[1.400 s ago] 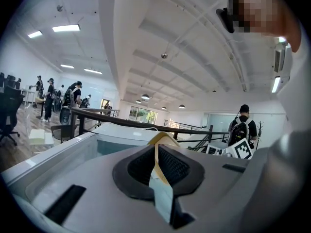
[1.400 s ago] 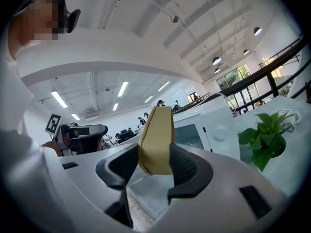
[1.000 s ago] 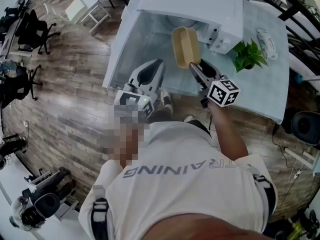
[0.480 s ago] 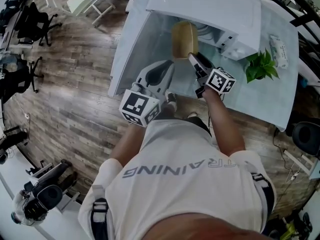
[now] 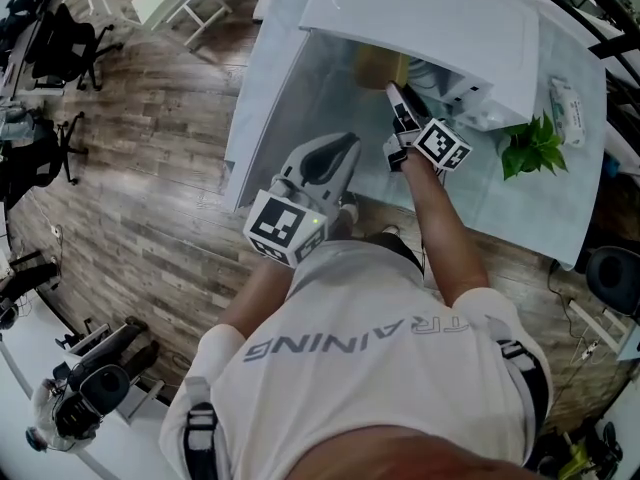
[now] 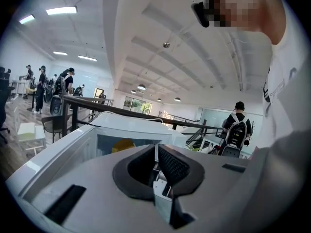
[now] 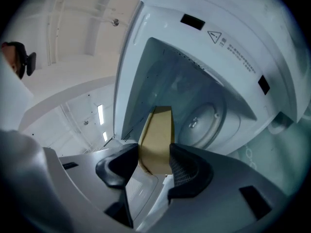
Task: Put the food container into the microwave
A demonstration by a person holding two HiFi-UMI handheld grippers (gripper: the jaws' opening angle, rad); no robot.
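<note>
R tool (image 7: 154, 155) clamps food container (image 7: 158, 127), jutting fwd past jaws at microwave (image 7: 218, 47) mouth; L tool (image 6: 156, 160) narrow, empty.

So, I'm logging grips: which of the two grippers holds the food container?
The right gripper: its jaws clamp the tan food container at the microwave; the left gripper holds nothing.
</note>
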